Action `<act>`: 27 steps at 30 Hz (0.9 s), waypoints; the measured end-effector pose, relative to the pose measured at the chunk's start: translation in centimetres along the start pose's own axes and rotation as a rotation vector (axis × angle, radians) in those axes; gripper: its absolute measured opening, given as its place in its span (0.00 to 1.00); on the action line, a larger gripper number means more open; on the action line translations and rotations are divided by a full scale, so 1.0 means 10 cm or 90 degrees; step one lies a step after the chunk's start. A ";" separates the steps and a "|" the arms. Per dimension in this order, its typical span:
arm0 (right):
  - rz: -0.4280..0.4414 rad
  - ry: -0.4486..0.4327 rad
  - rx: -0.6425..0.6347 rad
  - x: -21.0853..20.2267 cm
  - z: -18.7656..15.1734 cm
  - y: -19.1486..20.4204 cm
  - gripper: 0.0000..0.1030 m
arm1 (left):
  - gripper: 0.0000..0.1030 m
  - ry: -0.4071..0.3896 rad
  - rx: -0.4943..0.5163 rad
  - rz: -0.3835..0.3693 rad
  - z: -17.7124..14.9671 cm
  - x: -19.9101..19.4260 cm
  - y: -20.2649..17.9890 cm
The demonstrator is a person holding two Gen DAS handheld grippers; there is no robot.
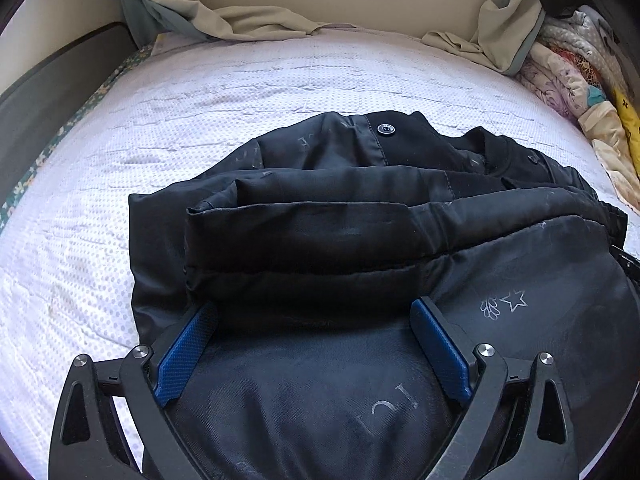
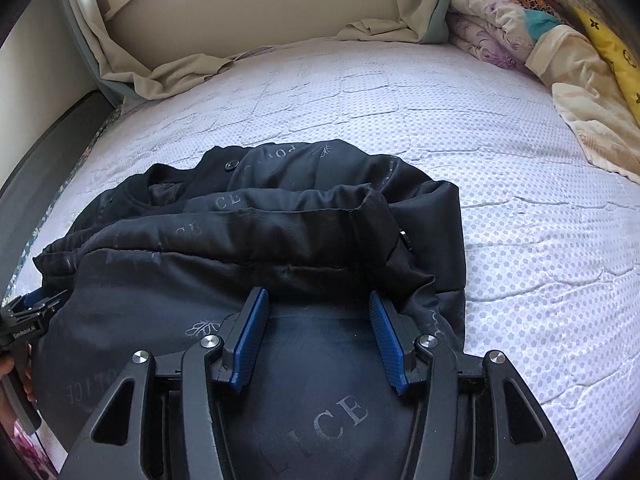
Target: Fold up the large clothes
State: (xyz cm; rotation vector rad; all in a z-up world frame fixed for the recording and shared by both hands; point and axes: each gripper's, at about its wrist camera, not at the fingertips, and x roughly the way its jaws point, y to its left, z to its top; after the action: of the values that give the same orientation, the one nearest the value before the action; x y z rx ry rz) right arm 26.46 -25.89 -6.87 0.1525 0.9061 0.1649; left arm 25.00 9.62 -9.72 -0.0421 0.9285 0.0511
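Observation:
A black jacket with faint printed letters lies partly folded on the white dotted mattress; it also shows in the right wrist view. My left gripper is open, its blue pads over the jacket's near left part, holding nothing. My right gripper is open over the jacket's near right part, also empty. The left gripper shows at the left edge of the right wrist view, beside the jacket.
A beige and grey-green sheet is bunched along the headboard. Folded patterned quilts and a yellow pillow are piled at the far right. A dark bed frame runs along the left. The mattress lies bare beyond and right of the jacket.

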 end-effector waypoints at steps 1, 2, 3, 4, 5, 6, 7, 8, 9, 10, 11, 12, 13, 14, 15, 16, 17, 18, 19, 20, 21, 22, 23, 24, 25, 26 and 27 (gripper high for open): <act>-0.001 0.000 0.003 -0.01 0.00 0.00 0.48 | 0.96 -0.002 -0.001 0.000 0.00 0.00 0.00; -0.003 0.001 0.007 -0.02 0.01 0.01 0.48 | 0.96 -0.003 -0.003 -0.003 0.00 -0.01 0.01; -0.003 0.001 0.009 -0.03 0.01 0.01 0.49 | 0.96 -0.004 -0.005 -0.004 0.00 -0.01 0.01; -0.004 0.001 0.011 -0.03 0.01 0.01 0.49 | 0.96 -0.004 -0.006 -0.005 0.00 -0.02 0.02; -0.004 0.002 0.013 -0.04 0.01 0.00 0.49 | 0.97 -0.004 -0.008 -0.007 0.00 -0.03 0.02; -0.003 0.002 0.015 -0.04 0.02 0.00 0.49 | 0.97 -0.006 -0.011 -0.010 0.01 -0.05 0.04; -0.003 0.002 0.016 -0.04 0.02 0.00 0.49 | 0.97 -0.007 -0.013 -0.013 0.01 -0.07 0.05; -0.003 0.002 0.016 -0.04 0.02 0.00 0.49 | 0.97 -0.006 -0.015 -0.015 0.02 -0.09 0.06; -0.004 0.002 0.017 -0.04 0.03 0.00 0.50 | 0.97 -0.006 -0.014 -0.017 0.03 -0.10 0.07; -0.005 0.002 0.017 -0.04 0.03 0.01 0.50 | 0.97 -0.005 -0.013 -0.019 0.04 -0.12 0.09; -0.007 0.002 0.016 -0.05 0.04 0.01 0.51 | 0.97 -0.005 -0.013 -0.022 0.05 -0.14 0.10; -0.009 0.002 0.015 -0.06 0.04 0.02 0.52 | 0.97 -0.002 -0.014 -0.024 0.06 -0.15 0.11; -0.010 0.003 0.016 -0.07 0.05 0.03 0.52 | 0.97 0.001 -0.016 -0.028 0.08 -0.17 0.12; -0.013 0.004 0.019 -0.09 0.07 0.04 0.53 | 0.97 0.003 -0.020 -0.034 0.10 -0.21 0.14; -0.015 0.004 0.019 -0.13 0.09 0.05 0.54 | 0.97 0.003 -0.025 -0.042 0.13 -0.26 0.16; -0.017 0.001 0.018 -0.19 0.11 0.07 0.55 | 0.97 -0.002 -0.037 -0.058 0.15 -0.34 0.20; -0.020 -0.006 0.015 -0.23 0.13 0.09 0.56 | 0.97 -0.010 -0.052 -0.080 0.18 -0.42 0.26; -0.023 -0.017 0.009 -0.30 0.15 0.10 0.56 | 0.97 -0.016 -0.066 -0.097 0.20 -0.48 0.31; -0.025 -0.032 0.004 -0.37 0.16 0.13 0.56 | 0.97 -0.023 -0.084 -0.118 0.22 -0.55 0.38; -0.025 -0.044 0.001 -0.44 0.17 0.14 0.56 | 0.97 -0.033 -0.113 -0.142 0.24 -0.64 0.51; -0.022 -0.054 0.001 -0.49 0.18 0.15 0.56 | 0.97 -0.041 -0.135 -0.152 0.25 -0.69 0.60; -0.014 -0.062 0.002 -0.55 0.18 0.15 0.56 | 0.97 -0.048 -0.155 -0.158 0.26 -0.73 0.70; -0.007 -0.067 0.004 -0.60 0.19 0.15 0.56 | 0.97 -0.055 -0.186 -0.164 0.27 -0.77 0.84; -0.007 -0.067 0.004 -0.60 0.19 0.15 0.56 | 0.97 -0.057 -0.205 -0.168 0.27 -0.78 0.93; 0.009 -0.071 0.005 -0.68 0.18 0.17 0.57 | 0.97 -0.056 -0.221 -0.173 0.27 -0.79 1.02; 0.016 -0.071 0.005 -0.70 0.18 0.17 0.57 | 0.97 -0.053 -0.241 -0.180 0.26 -0.78 1.12; 0.023 -0.070 0.006 -0.72 0.18 0.17 0.57 | 0.97 -0.048 -0.263 -0.190 0.25 -0.77 1.21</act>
State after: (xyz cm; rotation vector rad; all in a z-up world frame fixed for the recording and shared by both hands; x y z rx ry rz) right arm 23.39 -25.80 0.10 0.1854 0.7950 0.1836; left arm 21.61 21.62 -2.26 -0.5573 0.8157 -0.0322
